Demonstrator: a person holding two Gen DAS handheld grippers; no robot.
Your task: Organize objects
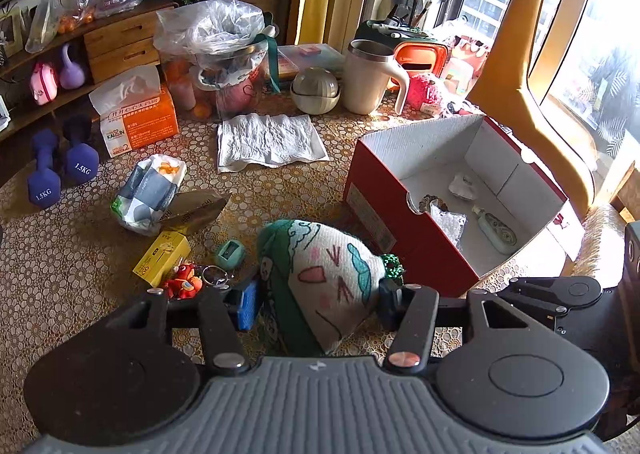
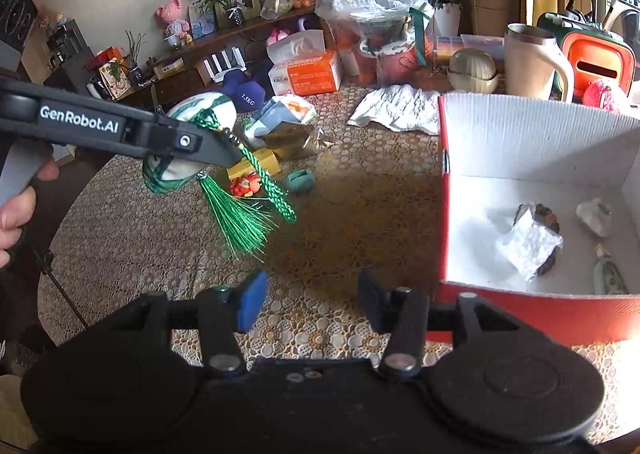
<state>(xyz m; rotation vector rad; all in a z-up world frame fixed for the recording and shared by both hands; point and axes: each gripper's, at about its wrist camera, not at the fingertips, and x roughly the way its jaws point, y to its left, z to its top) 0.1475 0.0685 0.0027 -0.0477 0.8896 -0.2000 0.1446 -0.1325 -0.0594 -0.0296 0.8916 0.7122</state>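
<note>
The left claw (image 1: 318, 300) is pinching a stuffed pouch (image 1: 320, 278), white and green with a drawn face. In the right wrist view the pouch hangs in the air above the worktop (image 2: 120, 222), held by the left claw, with its green tassel (image 2: 236, 214) and braided cord dangling below. A hand (image 2: 16, 206) of the person holds the handle at the left edge of that view.

The right claw (image 2: 312, 304) is spread and holds nothing; between its fingers only the patterned cloth of the worktop shows. It is near the red box (image 2: 444, 190), just beside its near left corner.

The box is open at the right side of the worktop. Inside lie a few small things, among them a crumpled silvery packet (image 2: 528, 246) and a small bottle (image 2: 608, 278).

I judge that the step in hand is carrying the pouch to the box. The next move calls for bringing the left claw to the right, over the box wall, and then loosening the grip so that the pouch, tassel included, drops inside. Other small things remain on the worktop: a yellow box (image 1: 162, 258), a red figure on a key ring (image 1: 184, 282) and a green sharpener (image 1: 230, 254).
</note>
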